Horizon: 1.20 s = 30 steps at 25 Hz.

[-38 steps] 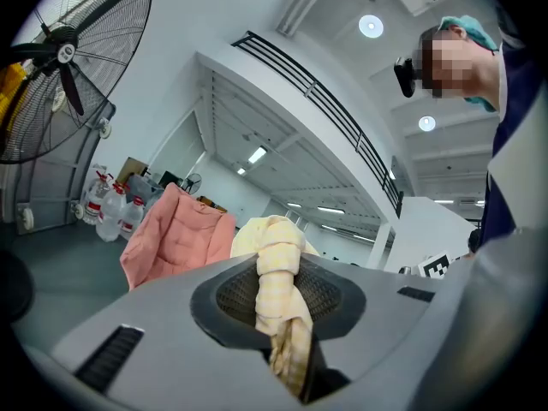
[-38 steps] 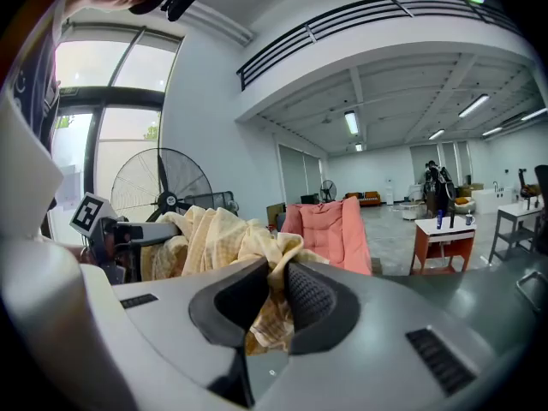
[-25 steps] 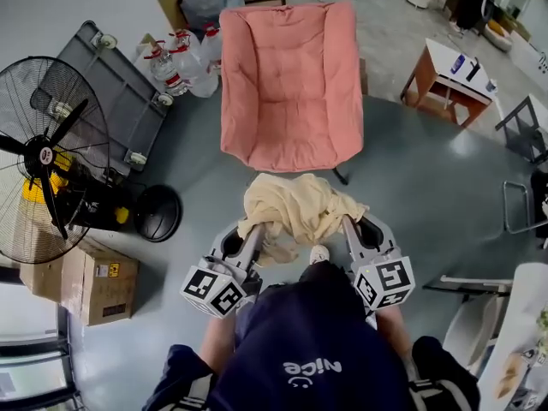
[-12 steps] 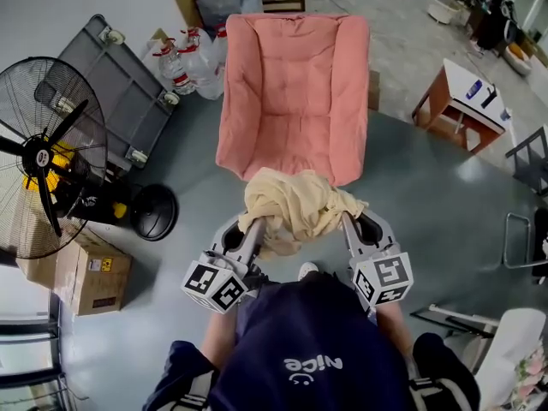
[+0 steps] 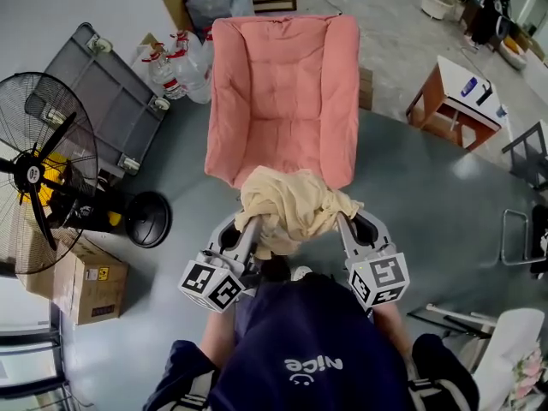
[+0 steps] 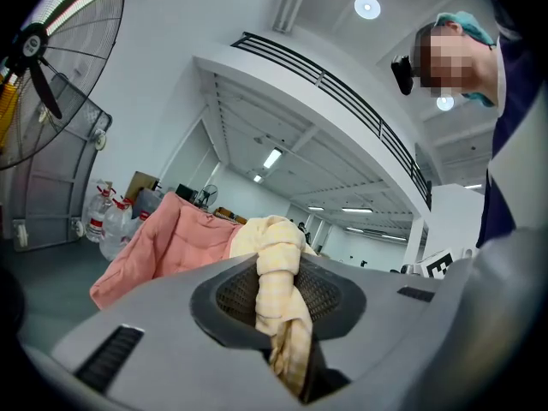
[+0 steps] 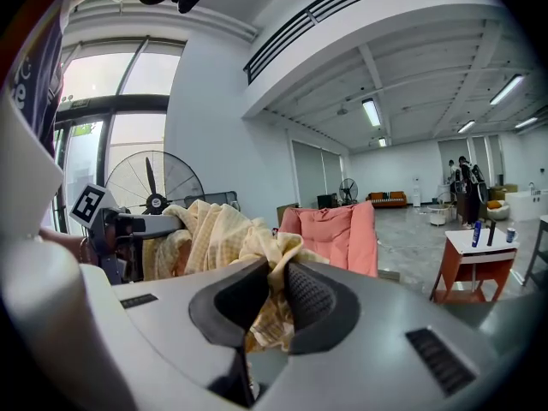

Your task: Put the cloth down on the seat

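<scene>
Your left gripper and right gripper each clamp a fold of the yellow cloth — it hangs bunched between them at mid-frame, its top edge overlapping the pink seat's front lip.

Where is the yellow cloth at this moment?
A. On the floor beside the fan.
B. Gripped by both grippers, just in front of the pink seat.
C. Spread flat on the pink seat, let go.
B: the left gripper and the right gripper each pinch the cloth, bunched before the pink seat.
</scene>
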### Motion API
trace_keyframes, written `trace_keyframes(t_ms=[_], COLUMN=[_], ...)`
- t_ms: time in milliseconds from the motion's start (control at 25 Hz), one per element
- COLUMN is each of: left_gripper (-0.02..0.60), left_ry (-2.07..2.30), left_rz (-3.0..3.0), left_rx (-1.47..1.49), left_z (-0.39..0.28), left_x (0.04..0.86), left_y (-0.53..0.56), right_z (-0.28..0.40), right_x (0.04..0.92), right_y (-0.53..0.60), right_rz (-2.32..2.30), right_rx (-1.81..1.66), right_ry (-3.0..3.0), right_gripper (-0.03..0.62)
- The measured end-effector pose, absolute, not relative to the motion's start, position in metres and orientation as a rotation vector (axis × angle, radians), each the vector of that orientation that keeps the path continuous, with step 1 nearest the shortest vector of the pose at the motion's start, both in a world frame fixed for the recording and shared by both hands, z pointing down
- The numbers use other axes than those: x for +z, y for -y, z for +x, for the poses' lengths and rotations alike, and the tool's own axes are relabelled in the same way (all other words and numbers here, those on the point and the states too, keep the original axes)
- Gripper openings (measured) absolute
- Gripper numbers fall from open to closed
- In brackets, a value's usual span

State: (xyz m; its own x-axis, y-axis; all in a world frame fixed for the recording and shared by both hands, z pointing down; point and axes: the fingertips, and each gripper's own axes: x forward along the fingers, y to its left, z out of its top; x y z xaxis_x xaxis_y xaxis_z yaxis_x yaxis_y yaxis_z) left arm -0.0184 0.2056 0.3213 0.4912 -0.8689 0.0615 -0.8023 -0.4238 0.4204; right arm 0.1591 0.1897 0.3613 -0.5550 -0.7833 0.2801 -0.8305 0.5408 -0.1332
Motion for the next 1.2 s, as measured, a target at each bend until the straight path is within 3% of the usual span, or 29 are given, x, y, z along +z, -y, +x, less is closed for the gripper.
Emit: trace_keyframes(t_ms=[520,1200], left_gripper=[0.091,0.091], left_ry=[1.269,1.055], left_rz=[2.368,2.456], left_rx=[-0.227,-0.186], left_z=[-0.036,-0.105], left_x=[0.338,0.349], left_y=[-0.114,0.048], right_z=[0.142,0.07], right_x=[0.37,0.377], right_y=[-0.118,0.016], right_rz=[1.463,1.645], right_rx=[0.393,0.416], right_ry=[2.516,2.394], right_gripper=[0.078,0.078])
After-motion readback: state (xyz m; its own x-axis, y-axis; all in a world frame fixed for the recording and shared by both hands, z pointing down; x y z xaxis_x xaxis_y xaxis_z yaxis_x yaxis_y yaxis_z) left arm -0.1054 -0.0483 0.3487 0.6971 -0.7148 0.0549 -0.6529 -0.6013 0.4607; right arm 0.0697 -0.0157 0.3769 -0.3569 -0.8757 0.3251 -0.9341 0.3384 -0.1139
